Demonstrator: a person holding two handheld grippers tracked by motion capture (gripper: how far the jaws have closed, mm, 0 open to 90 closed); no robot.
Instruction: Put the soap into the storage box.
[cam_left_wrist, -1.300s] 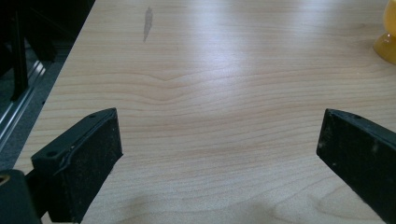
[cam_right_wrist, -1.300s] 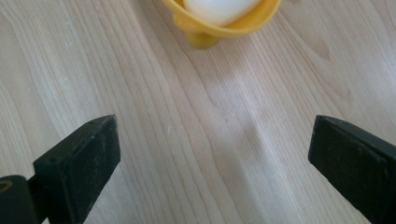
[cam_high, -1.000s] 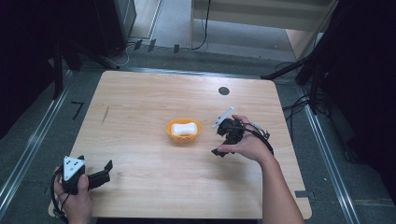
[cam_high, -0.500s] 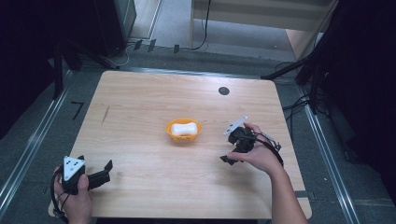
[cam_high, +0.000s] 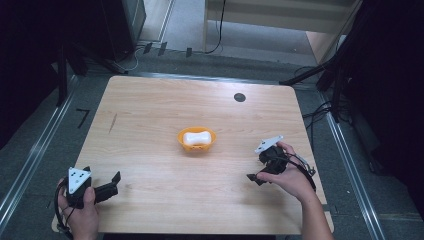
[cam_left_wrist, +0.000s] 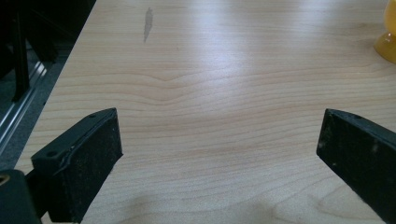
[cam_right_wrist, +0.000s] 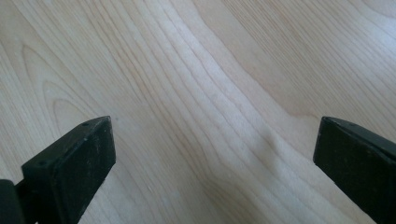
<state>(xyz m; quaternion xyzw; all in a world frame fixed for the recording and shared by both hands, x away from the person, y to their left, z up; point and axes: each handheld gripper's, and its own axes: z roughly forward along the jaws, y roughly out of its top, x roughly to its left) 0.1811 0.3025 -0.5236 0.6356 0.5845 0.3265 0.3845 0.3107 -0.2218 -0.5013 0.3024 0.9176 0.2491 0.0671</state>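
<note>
Orange bowl (cam_high: 196, 139) mid-table (cam_high: 150, 105), white bone-shaped piece (cam_high: 195, 136) inside. Left gripper (cam_high: 107, 189) near-left of bowl, jaws spread over bare wood; bowl's edge (cam_left_wrist: 386, 37) caught at far right of left gripper view. Right gripper (cam_high: 257, 176) near-right of bowl, jaws spread, plain wood grain (cam_right_wrist: 210, 93) between. Black disc (cam_high: 239, 97) beyond bowl.
</note>
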